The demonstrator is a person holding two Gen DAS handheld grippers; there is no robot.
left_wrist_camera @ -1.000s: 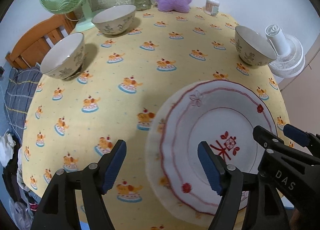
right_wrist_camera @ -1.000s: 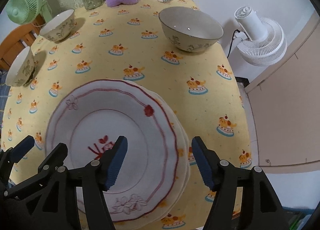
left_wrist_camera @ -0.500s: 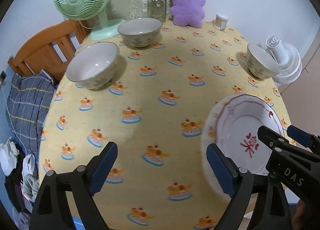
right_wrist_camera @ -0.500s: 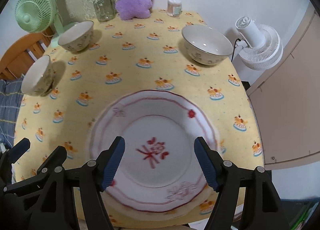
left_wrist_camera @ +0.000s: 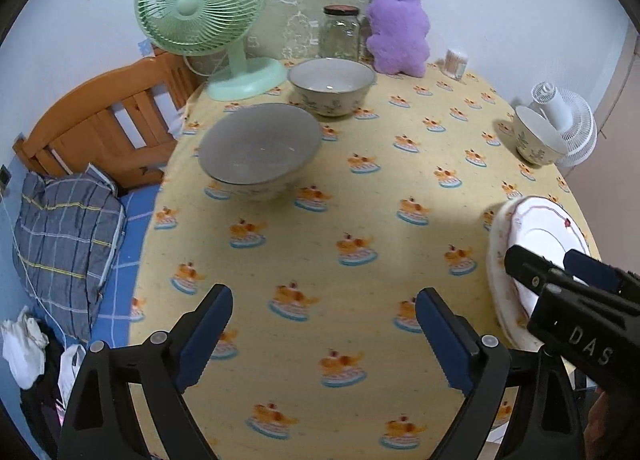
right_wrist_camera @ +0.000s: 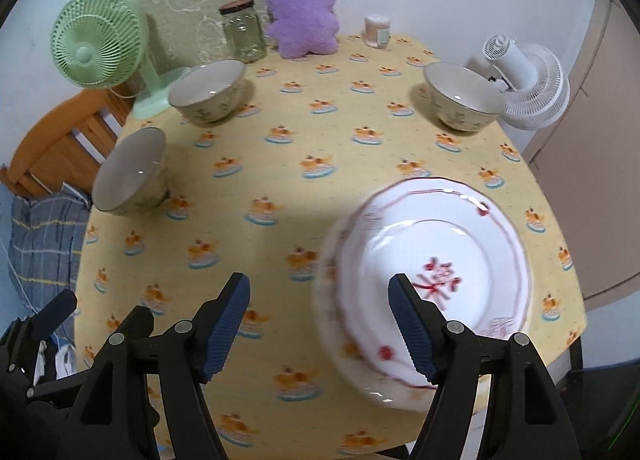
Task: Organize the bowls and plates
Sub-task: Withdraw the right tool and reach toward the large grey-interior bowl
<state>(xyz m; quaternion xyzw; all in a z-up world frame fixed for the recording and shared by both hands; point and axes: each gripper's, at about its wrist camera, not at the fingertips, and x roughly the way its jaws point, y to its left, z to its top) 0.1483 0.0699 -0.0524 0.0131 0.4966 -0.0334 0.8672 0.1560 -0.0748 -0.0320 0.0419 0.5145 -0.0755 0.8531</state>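
Fingers on both grippers are standing wide apart and gripping nothing: the left gripper (left_wrist_camera: pixel 324 334) is hovering over bare cloth on the desk (left_wrist_camera: pixel 384 163), and the right gripper (right_wrist_camera: pixel 320 324) is hanging with one finger over the edge of the plates (right_wrist_camera: pixel 432 272).

Those plates are sitting in a stack at the near right corner of the desk, so that half of the job is looking finished. How many are in the stack is hard to say, since the rim is blurred; at least two layers seem to be showing.

Bowls are what is left. Three are sitting well apart: the near bowl (left_wrist_camera: pixel 260 149) toward the desk's left edge, the far bowl (left_wrist_camera: pixel 332 85) just behind it beside the green fan (left_wrist_camera: pixel 204 15), and the right bowl (right_wrist_camera: pixel 460 95) alone at the right edge, next to the white fan (right_wrist_camera: pixel 528 83). None is nested in another yet. Judging by where the left gripper is pointing, the near bowl is probably the next thing to be fetched.

For writing, "DAS" is reading clearly in pale letters on the black body of the right gripper as the left camera sees it. The top plate is carrying a red mark at its centre, possibly a character, but too smeared to read. A jar (right_wrist_camera: pixel 244 33), a purple plush (right_wrist_camera: pixel 302 9) and a small tub (right_wrist_camera: pixel 377 31) are lining the back; any labels there are illegible.
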